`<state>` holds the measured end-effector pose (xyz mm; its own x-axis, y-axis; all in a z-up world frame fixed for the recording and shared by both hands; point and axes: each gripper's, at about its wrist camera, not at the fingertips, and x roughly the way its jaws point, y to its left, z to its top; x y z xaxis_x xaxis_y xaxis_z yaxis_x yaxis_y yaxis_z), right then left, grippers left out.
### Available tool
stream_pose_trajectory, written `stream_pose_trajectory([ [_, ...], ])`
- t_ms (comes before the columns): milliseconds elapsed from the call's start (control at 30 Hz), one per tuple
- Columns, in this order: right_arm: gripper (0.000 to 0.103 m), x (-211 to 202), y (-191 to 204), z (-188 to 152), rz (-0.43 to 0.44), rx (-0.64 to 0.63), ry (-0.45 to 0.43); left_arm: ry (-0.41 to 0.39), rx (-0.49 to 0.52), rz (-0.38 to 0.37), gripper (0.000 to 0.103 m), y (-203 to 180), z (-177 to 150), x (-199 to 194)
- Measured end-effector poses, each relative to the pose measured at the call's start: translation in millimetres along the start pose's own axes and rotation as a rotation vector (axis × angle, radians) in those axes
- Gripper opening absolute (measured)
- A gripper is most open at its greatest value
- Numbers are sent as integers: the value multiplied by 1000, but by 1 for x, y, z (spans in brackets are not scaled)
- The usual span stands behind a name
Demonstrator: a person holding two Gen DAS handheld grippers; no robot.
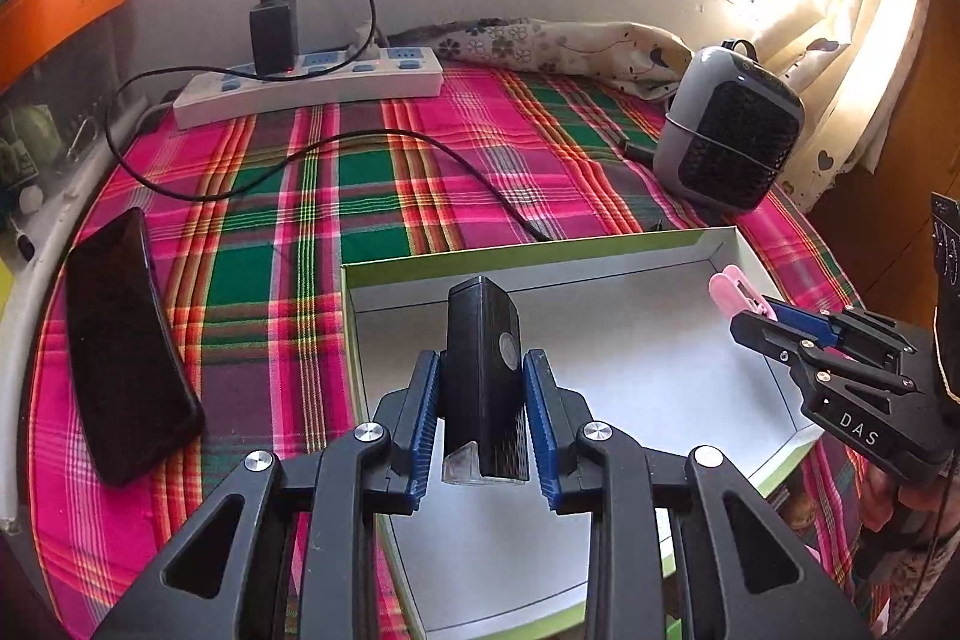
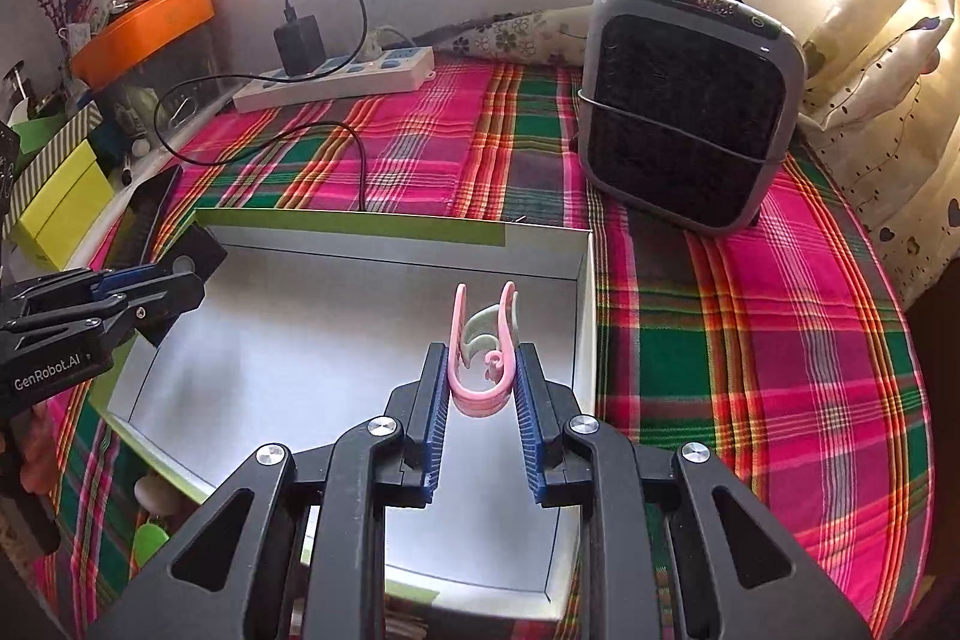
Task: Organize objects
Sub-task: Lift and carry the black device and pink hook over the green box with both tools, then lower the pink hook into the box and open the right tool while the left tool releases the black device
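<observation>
My left gripper (image 1: 483, 391) is shut on a black oblong device (image 1: 485, 370) with a round button and a clear end, held over the left part of a shallow white box (image 1: 654, 370) with green sides. My right gripper (image 2: 482, 370) is shut on a pink plastic clip (image 2: 483, 340), held over the right part of the same box (image 2: 300, 340). The clip (image 1: 735, 293) and right gripper (image 1: 762, 322) also show at the right of the left wrist view. The left gripper (image 2: 162, 280) shows at the left of the right wrist view.
A dark phone (image 1: 123, 346) lies left of the box on the plaid cloth (image 1: 372, 196). A black cable (image 1: 384, 142) runs from the charger on the white power strip (image 1: 312, 82) at the back. A grey heater (image 2: 690, 106) stands at the back right. Orange tray (image 2: 150, 28) and boxes sit left.
</observation>
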<state>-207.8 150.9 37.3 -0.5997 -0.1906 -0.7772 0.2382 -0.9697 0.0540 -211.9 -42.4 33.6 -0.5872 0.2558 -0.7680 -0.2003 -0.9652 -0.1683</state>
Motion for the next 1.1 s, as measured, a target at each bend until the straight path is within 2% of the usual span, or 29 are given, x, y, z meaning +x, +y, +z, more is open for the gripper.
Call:
stream_pose_trajectory([
  [400, 22, 22, 3, 7, -22, -20, 33, 21, 20, 23, 26, -1, 5, 18],
  [967, 22, 30, 9, 11, -67, -40, 29, 24, 25, 32, 26, 0, 8, 23],
  [1100, 27, 31, 9, 11, -59, -40, 28, 25, 23, 32, 26, 0, 9, 23],
])
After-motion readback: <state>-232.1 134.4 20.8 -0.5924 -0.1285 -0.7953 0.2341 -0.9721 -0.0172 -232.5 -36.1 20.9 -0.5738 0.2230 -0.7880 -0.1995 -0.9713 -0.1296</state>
